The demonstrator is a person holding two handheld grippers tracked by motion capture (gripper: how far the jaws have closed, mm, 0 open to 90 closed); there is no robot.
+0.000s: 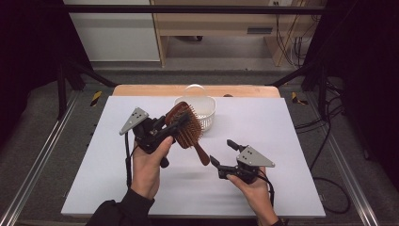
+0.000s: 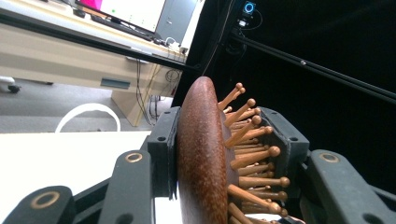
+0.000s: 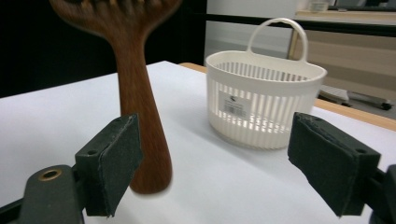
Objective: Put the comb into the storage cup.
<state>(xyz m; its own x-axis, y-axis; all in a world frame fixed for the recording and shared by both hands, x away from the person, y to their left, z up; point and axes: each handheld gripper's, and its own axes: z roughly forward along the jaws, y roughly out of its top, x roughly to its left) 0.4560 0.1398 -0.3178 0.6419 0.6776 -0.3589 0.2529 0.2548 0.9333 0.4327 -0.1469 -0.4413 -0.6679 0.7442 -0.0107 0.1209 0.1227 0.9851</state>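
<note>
Now I have the wooden paddle hairbrush [image 1: 184, 125] clamped by its head, lifted at frame centre.

My left gripper [image 1: 162, 128] squeezes back and bristles, leaving the handle hanging free for my right gripper [image 1: 225, 156], jaws spread wide lower right, probably for a handover; the white slotted basket [image 1: 205, 113] waits behind.

The white surface [image 1: 282, 141] is left bare across its right half and along its near edge, so passage is offered there. The far middle is blocked by the white basket [image 1: 201, 111]. Between the open right claw [image 1: 225, 154] and the basket, the hairbrush [image 1: 187, 128] handle is held aloft.
</note>
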